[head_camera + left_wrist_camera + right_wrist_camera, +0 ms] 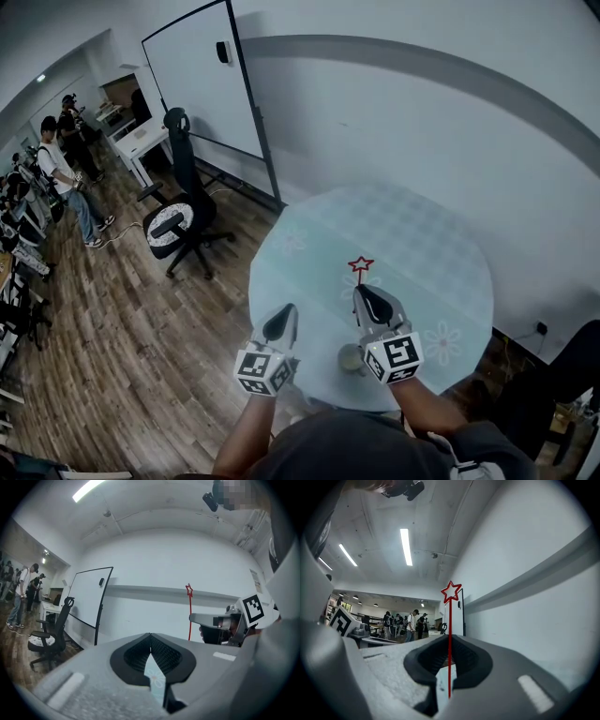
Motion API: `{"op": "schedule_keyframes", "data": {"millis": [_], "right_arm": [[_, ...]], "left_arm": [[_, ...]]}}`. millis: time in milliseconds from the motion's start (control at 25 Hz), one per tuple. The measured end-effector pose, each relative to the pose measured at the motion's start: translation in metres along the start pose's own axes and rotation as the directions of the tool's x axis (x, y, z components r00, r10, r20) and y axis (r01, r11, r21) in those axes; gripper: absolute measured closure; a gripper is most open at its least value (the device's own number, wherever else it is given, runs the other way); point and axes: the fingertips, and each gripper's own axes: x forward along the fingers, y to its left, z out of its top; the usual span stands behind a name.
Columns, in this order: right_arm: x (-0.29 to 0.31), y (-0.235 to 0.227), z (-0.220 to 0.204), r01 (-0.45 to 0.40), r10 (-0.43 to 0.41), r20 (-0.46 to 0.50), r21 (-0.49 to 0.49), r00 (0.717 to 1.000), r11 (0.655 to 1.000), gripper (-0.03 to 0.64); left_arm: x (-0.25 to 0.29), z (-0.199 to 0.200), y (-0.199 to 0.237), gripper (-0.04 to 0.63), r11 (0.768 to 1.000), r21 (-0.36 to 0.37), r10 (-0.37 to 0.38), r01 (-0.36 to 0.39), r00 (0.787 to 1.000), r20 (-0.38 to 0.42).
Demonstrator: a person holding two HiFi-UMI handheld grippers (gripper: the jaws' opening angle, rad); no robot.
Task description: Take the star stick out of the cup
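The star stick [361, 265] is a thin red rod with an outlined star on top. My right gripper [362, 292] is shut on it and holds it pointing away from me over the round glass table [441, 246]. In the right gripper view the rod [450, 620] runs up between the closed pads to the star. A small pale cup [350, 358] stands on the table under the right gripper's body, partly hidden by it. My left gripper [285, 311] hangs to the left at the table's edge, shut on nothing. The left gripper view shows the stick [190, 609] and the right gripper [213, 618].
A black office chair [180, 225] stands on the wood floor left of the table. A whiteboard on a stand [202, 80] is behind it. Several people [61, 173] stand by desks at the far left. A white wall runs behind the table.
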Motion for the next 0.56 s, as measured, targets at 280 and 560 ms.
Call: {"op": "schedule_keyframes", "data": {"millis": [280,560], "right_arm": [[-0.002,0.014,-0.007,-0.003,0.003,-0.003,-0.008,1.000,1.000,0.597],[-0.011,0.004,-0.008,0.001,-0.001,-0.012,-0.004,1.000,1.000,0.597]], "left_arm": [[-0.009,-0.007,0.002,0.589,1.000,-0.005,-0.008,0.008,1.000,-0.002],[-0.008,-0.006,-0.010,0.589,1.000,-0.004,-0.004,0.004,1.000,-0.008]]}}
